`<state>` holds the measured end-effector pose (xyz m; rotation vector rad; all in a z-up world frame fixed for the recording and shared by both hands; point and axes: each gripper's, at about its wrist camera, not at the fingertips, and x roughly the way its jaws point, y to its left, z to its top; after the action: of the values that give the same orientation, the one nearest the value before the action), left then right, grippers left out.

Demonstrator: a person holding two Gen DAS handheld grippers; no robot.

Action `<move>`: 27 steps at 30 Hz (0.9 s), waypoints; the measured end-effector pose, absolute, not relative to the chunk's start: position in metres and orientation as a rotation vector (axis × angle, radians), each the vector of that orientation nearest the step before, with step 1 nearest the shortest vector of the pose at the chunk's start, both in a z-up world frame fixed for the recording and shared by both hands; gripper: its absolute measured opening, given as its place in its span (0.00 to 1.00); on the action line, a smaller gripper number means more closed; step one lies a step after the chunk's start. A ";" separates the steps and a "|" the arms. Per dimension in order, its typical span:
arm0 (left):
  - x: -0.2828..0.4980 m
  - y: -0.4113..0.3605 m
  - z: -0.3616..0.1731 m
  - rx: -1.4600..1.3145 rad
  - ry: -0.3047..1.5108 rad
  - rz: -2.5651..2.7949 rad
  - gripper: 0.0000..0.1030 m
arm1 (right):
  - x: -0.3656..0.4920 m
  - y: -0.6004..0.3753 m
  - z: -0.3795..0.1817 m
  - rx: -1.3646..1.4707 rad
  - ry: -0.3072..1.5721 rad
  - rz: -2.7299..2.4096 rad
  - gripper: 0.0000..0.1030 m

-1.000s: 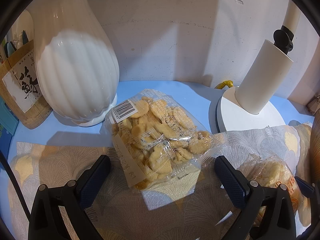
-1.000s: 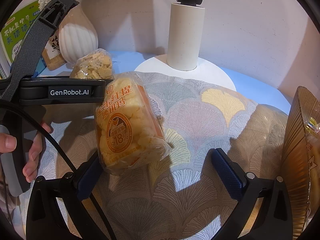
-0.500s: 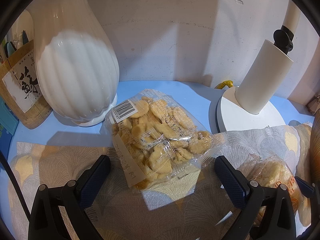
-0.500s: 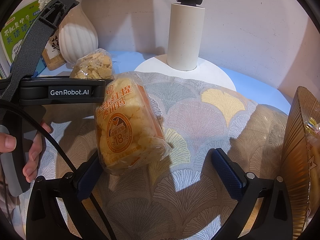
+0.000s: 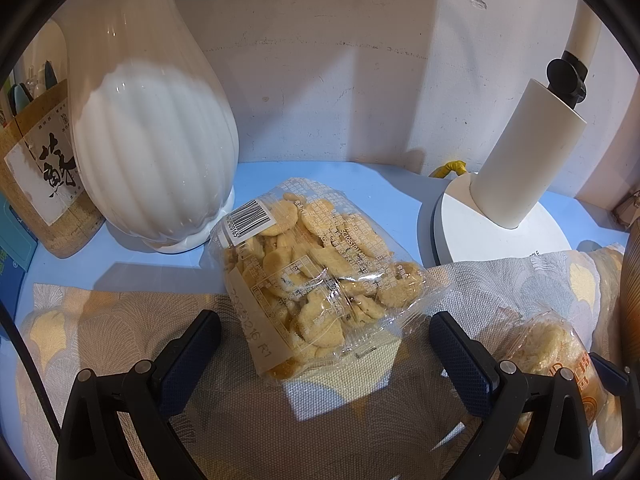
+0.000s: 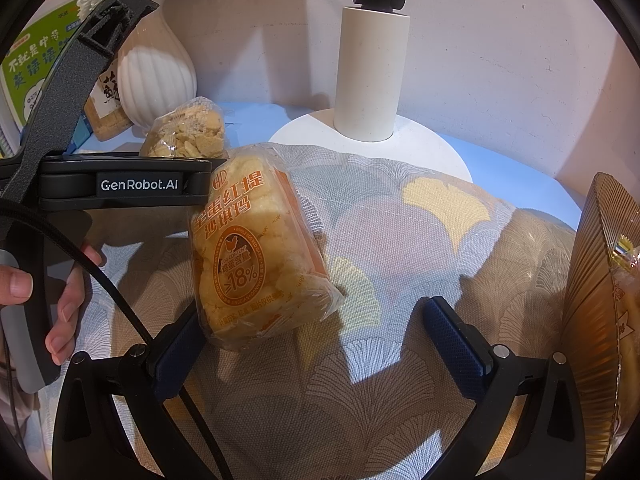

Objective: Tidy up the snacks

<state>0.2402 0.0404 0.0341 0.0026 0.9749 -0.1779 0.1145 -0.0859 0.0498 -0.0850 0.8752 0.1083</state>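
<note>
**Two snack bags on the cloth, both grippers spread**

Pale plaster wall stood behind everything, with a blue table (image 5: 340,184) running up to it and a leaf-patterned cloth (image 6: 400,240) covering the near part.

From my left wrist view, my left gripper (image 5: 324,354) was wide apart, its dark blue pads on either side of a clear chip bag (image 5: 316,280) without touching it. That bag lay partly on the cloth's far edge and partly on the bare blue surface, barcode corner pointing toward a white ribbed vase (image 5: 156,152), just beside its foot. A brown box (image 5: 44,184) with black characters sat left of the vase. To the right was a lamp (image 5: 520,172) on a round white base, the cloth's edge touching the base.

From my right wrist view, my right gripper (image 6: 320,350) was likewise spread, holding nothing. An orange cake bag (image 6: 256,248) lay on the cloth by the left finger (image 6: 180,356), its near corner over the pad; I could not tell whether they touched. My left hand (image 6: 52,300) held the other gripper's handle at the left edge. A ribbed amber bowl (image 6: 592,280) stood at the far right with a wrapped snack inside. Green books (image 6: 28,64) leaned behind the vase.
</note>
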 end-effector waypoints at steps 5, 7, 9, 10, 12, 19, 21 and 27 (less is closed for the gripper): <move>0.240 0.040 0.034 0.003 0.975 -0.178 1.00 | 0.115 -0.086 0.050 -0.085 0.874 0.108 1.00; 0.240 0.040 0.034 0.003 0.975 -0.178 1.00 | 0.115 -0.086 0.049 -0.085 0.874 0.108 1.00; 0.240 0.040 0.034 0.002 0.975 -0.178 1.00 | 0.115 -0.086 0.049 -0.085 0.874 0.108 1.00; 0.240 0.040 0.034 0.003 0.975 -0.178 1.00 | 0.115 -0.086 0.049 -0.085 0.874 0.108 1.00; 0.240 0.040 0.033 0.003 0.975 -0.178 1.00 | 0.115 -0.086 0.049 -0.085 0.874 0.108 1.00; 0.239 0.039 0.036 0.002 0.974 -0.178 1.00 | 0.115 -0.086 0.049 -0.084 0.872 0.109 1.00; 0.241 0.041 0.030 -0.002 0.973 -0.184 1.00 | 0.114 -0.086 0.049 -0.084 0.871 0.109 1.00; 0.238 0.043 0.031 -0.003 0.971 -0.188 1.00 | 0.116 -0.087 0.050 -0.071 0.862 0.109 1.00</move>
<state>0.2382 0.0431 0.0309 -0.0034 0.9708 -0.1875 0.1165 -0.0869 0.0498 -0.0713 0.8623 0.1092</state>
